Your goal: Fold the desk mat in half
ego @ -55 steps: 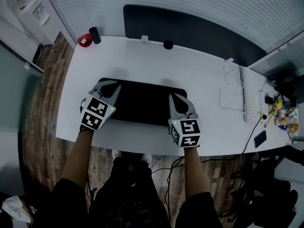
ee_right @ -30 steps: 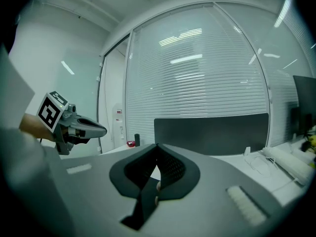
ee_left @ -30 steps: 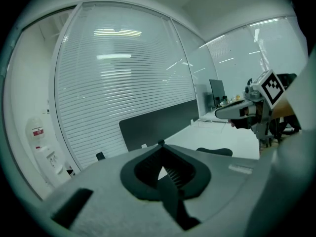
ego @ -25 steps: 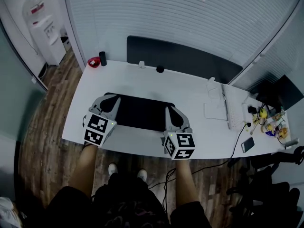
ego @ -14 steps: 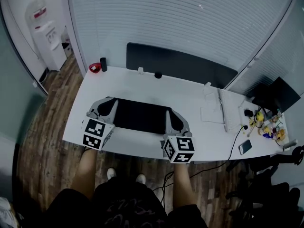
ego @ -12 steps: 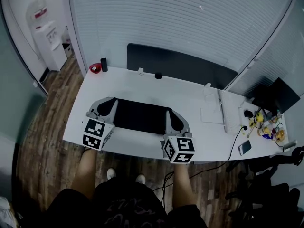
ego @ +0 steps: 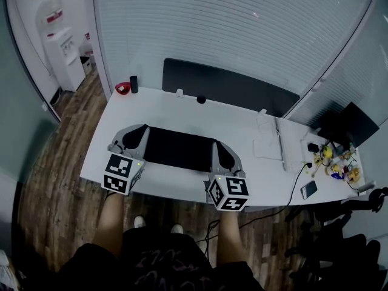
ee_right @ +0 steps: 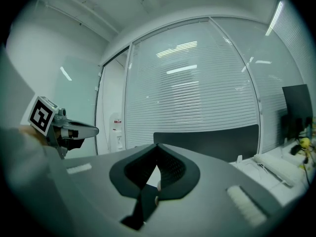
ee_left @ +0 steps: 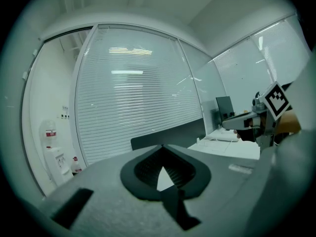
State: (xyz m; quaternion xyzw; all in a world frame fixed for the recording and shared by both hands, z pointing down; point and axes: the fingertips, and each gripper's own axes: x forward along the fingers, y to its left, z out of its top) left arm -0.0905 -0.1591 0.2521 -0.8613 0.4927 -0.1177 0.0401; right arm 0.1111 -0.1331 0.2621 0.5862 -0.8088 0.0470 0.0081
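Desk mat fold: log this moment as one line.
left gripper: shut on desk mat, near-left corner | right gripper: shut on near-right corner | fold: not yet made

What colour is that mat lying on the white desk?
Black, plain with no pattern. The head view shows the mat best.

The desk mat (ego: 179, 150) was plain black, and the surface (ego: 242, 126) under it was white. The left gripper (ego: 137, 131) and the right gripper (ego: 219, 148) were grey, each with a cube of black-and-white square markers. Beyond the left gripper there was a small red thing (ego: 123, 88). The floor (ego: 54, 162) was brown wood planks. The blinds (ego: 230, 29) were white with fine horizontal stripes.
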